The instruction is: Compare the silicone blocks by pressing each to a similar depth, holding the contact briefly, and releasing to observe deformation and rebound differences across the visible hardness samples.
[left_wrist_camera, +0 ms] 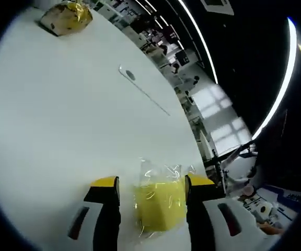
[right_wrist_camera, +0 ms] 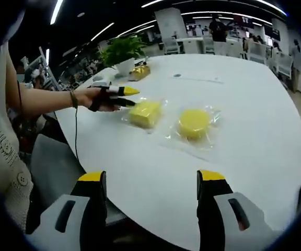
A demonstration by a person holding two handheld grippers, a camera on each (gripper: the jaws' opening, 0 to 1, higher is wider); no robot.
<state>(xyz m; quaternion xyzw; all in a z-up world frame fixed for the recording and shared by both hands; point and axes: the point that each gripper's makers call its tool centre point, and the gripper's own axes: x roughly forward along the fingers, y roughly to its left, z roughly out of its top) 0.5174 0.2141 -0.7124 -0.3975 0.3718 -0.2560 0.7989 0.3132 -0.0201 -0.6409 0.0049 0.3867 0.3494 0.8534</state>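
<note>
In my right gripper view the square block (right_wrist_camera: 145,113) lay bagged at frame centre, its long axis running lower left to upper right, with the round block (right_wrist_camera: 194,123) just right of it on the white table (right_wrist_camera: 255,130). My left gripper (right_wrist_camera: 127,96), at centre left, touched the square block's left edge, its jaws spread around the square block (left_wrist_camera: 160,204). My right gripper (right_wrist_camera: 152,180) hung wide, holding nothing.

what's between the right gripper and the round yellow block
Nothing visible. Bare white table lies between the open right gripper and the bagged round block. The square block and left gripper sit off to the side.
</note>
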